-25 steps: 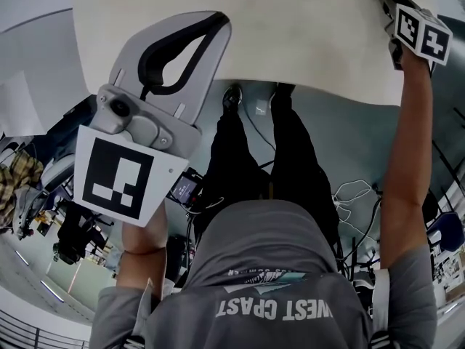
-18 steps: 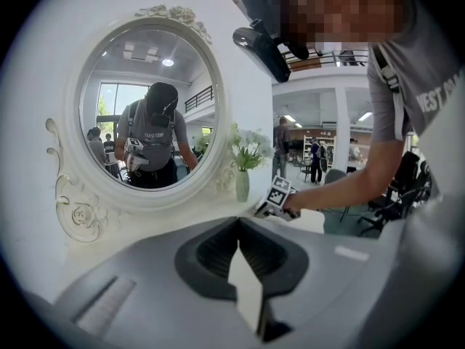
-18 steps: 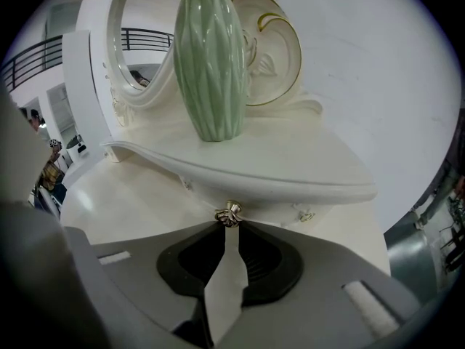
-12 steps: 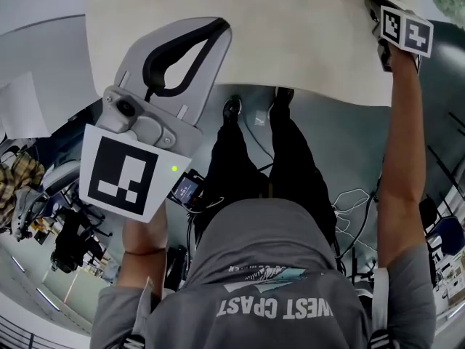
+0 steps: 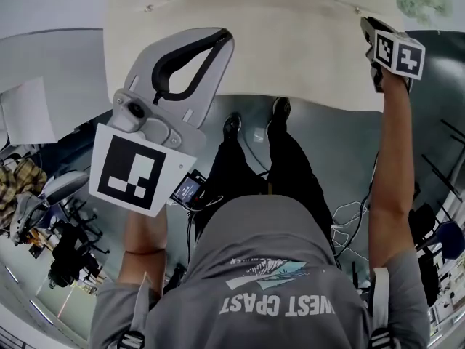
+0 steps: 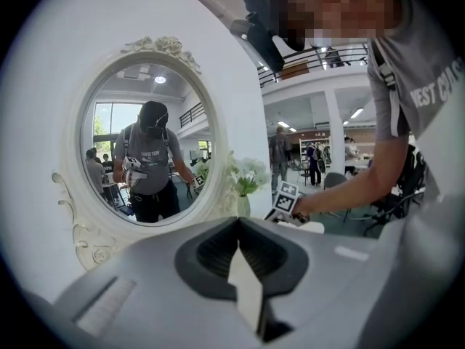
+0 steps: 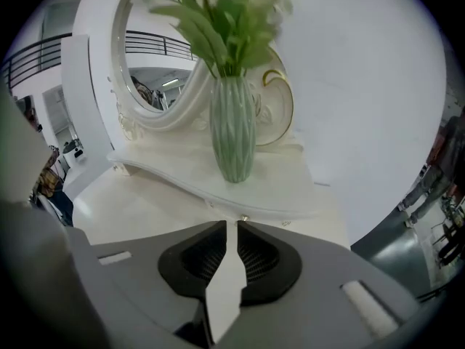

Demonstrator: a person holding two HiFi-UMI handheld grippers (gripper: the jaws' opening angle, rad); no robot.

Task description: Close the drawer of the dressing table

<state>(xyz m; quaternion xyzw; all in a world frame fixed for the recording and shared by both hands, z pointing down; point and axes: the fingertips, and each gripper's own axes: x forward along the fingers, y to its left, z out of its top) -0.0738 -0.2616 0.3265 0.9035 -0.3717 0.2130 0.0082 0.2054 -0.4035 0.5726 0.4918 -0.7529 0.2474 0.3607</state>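
Left tool (image 6: 237, 222) closed, right tool (image 7: 234, 224) empty, barely ajar after narrowing; both higher now.

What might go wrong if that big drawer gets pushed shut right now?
1. The tall, narrow vase of flowers stands on the tabletop just above the open drawer. A hard shove could rock it or tip it over.
2. The left gripper hangs shut over the drawer. If it travels forward with the drawer, it might knock against the tabletop's edge.
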